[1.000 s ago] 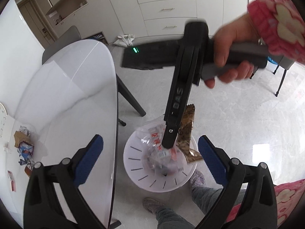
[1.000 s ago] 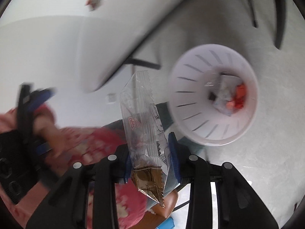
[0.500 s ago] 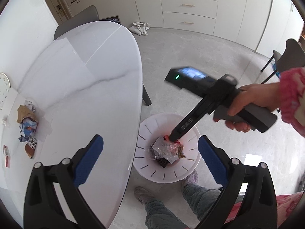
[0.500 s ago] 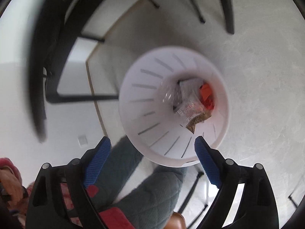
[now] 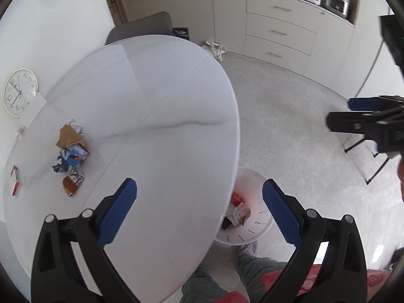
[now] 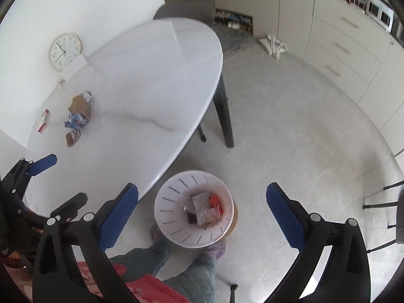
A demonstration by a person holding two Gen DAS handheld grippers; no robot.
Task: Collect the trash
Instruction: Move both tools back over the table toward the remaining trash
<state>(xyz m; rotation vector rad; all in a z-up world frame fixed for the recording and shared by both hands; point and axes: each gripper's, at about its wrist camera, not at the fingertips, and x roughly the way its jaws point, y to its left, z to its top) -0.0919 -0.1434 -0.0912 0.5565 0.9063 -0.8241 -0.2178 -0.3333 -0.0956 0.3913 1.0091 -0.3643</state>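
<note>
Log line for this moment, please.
left tongs open, empty | right tongs open, empty | bin holds wrappers | table scraps remain

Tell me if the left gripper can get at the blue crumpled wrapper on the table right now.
Probably yes. The left gripper is open and empty over the white table, and the blue crumpled wrapper lies ahead to its left with only bare tabletop between.

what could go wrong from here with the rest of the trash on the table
The remaining wrappers lie bunched on the far side of the table, so one pinch may drag a neighbour along or scatter them. The small red box beside them may not be trash and could be grabbed by mistake. The bin sits on the floor partly under the table edge, close to the person's feet, so a light wrapper could miss it, or a foot could knock it.
</note>
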